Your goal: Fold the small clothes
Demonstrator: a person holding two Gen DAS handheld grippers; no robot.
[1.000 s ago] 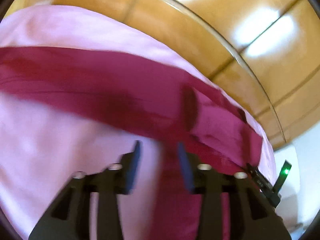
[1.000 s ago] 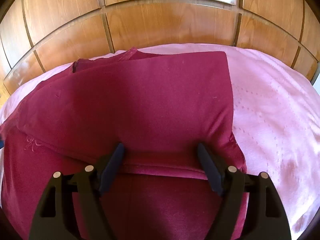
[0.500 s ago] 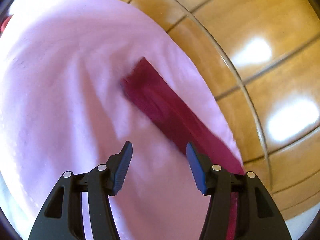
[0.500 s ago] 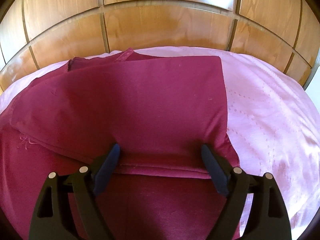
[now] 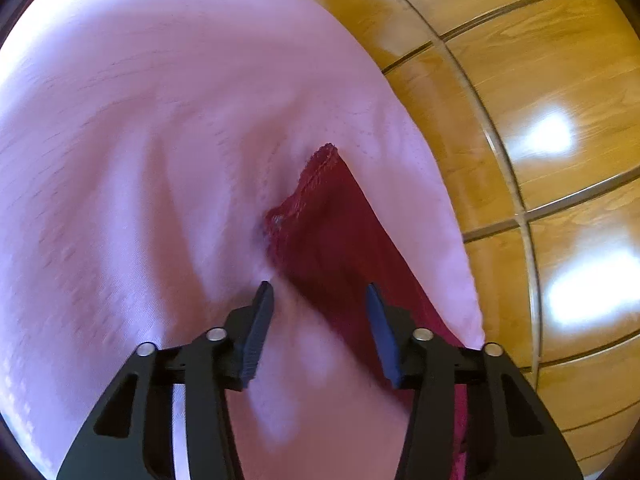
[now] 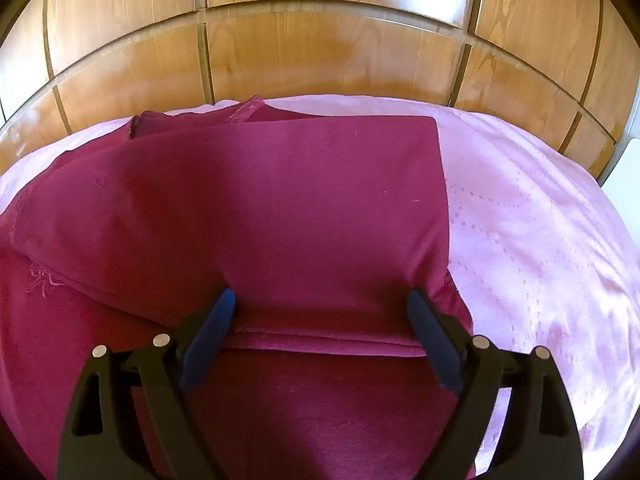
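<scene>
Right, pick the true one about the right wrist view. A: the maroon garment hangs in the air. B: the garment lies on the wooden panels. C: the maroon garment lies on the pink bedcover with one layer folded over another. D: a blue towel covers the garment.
C: the maroon garment lies flat on the pink bedcover, its upper layer ending in a folded edge over the lower layer near the right gripper.

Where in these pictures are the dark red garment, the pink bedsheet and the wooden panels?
Dark red garment (image 6: 280, 200): right wrist view, on its folded top layer.
Pink bedsheet (image 5: 160, 140): left wrist view, on a bare, wrinkled stretch.
Wooden panels (image 6: 328, 56): right wrist view, on the middle panel behind the bed.
</scene>
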